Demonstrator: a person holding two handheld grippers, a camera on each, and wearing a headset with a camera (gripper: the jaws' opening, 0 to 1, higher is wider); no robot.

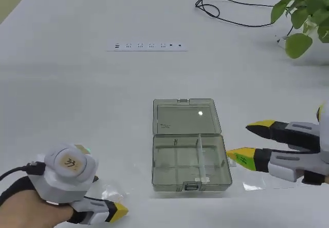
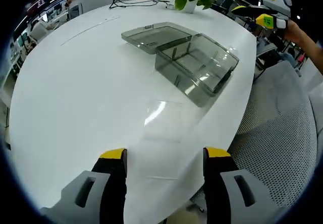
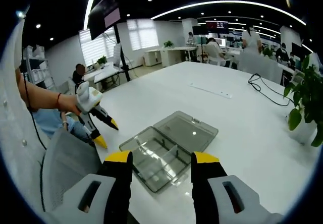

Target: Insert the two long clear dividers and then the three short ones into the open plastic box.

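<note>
The open clear plastic box (image 1: 177, 174) lies in the middle of the white table, its lid (image 1: 185, 116) folded flat behind it. One clear divider (image 1: 200, 156) stands upright in the base, running front to back. My right gripper (image 1: 247, 140) hovers open just right of the box, nothing between its fingers. My left gripper (image 1: 115, 210) is open low at the front left, over a clear divider (image 2: 161, 115) lying flat on the table. The box (image 2: 197, 67) lies beyond that piece. From the right gripper (image 3: 161, 158) I see the box (image 3: 156, 156) below and the left gripper (image 3: 96, 118) past it.
Another clear piece (image 1: 255, 186) lies flat on the table right of the box. A white power strip (image 1: 147, 46) sits farther back, a black cable (image 1: 226, 10) and a potted plant (image 1: 303, 17) at the far right. The table edge (image 2: 237, 118) is close to the box.
</note>
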